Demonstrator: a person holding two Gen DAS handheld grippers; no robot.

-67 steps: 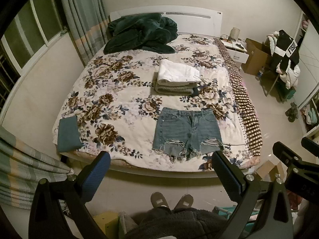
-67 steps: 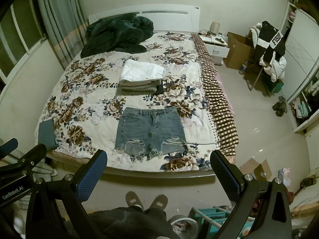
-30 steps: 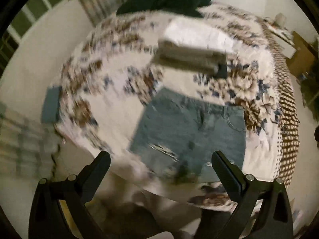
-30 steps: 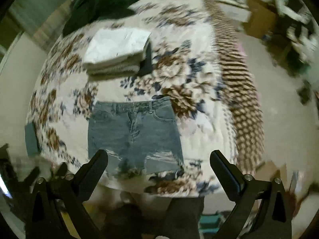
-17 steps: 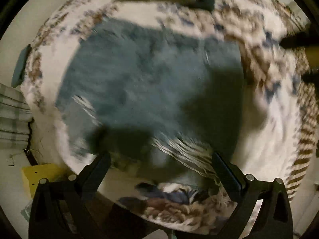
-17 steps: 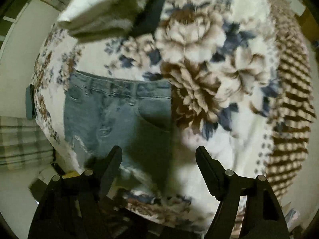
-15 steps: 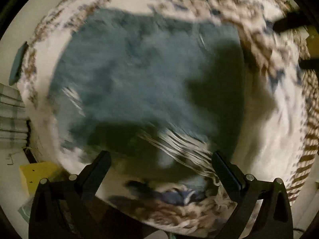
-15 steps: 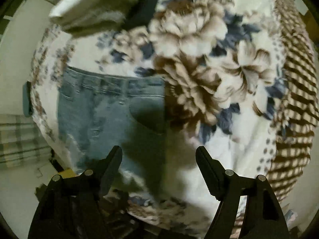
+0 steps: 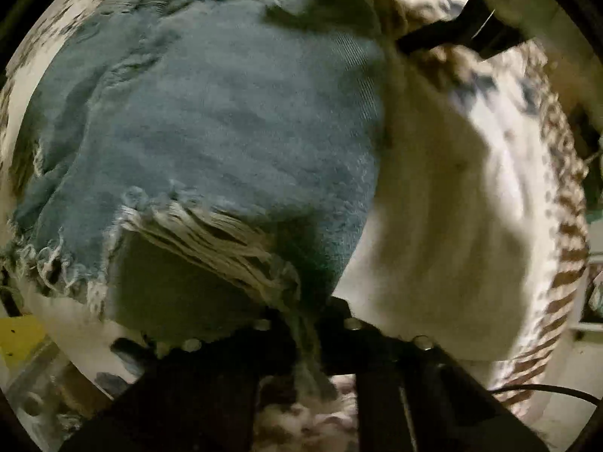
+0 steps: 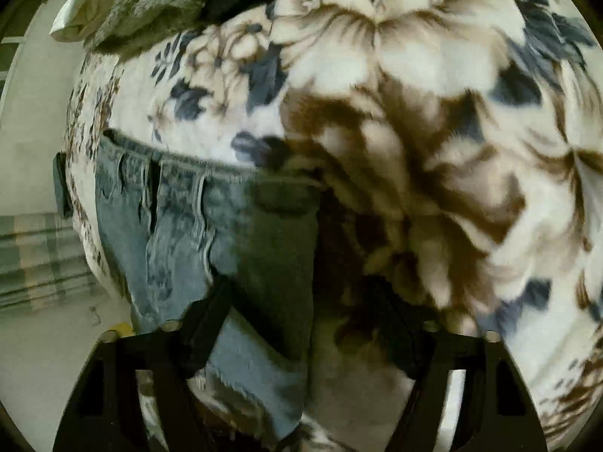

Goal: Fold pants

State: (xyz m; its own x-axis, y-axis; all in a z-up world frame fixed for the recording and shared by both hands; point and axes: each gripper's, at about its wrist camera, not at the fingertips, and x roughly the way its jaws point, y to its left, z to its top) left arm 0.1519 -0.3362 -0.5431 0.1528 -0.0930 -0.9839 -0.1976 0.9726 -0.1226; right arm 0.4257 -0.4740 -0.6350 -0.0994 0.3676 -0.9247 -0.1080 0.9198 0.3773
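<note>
The denim shorts (image 9: pixel 226 132) lie flat on the floral blanket (image 10: pixel 414 94), near the edge of the bed. We judge the denim to be fairly stiff and moderately heavy for its size: it should hold a crease and is not slippery, but the frayed hem (image 9: pixel 211 233) is loose thread and may pull or tear out if gripped alone. We therefore take hold on solid cloth: the side seam above the fringe, or the thick waistband (image 10: pixel 196 173). In the left wrist view, the left gripper (image 9: pixel 301 324) has its jaws pressed together on the hem corner directly at the tips, with fringe strands trailing between them; the bite appears to include some seam cloth, though blur prevents certainty. In the right wrist view, the right gripper (image 10: pixel 312 324) has its jaws spread, straddling the shorts' side edge: denim lies by one fingertip and blanket by the other. The waistband runs just ahead of these jaws. A stack of folded clothes (image 10: pixel 124 3) sits well beyond the jaws, at the top of the view.
</note>
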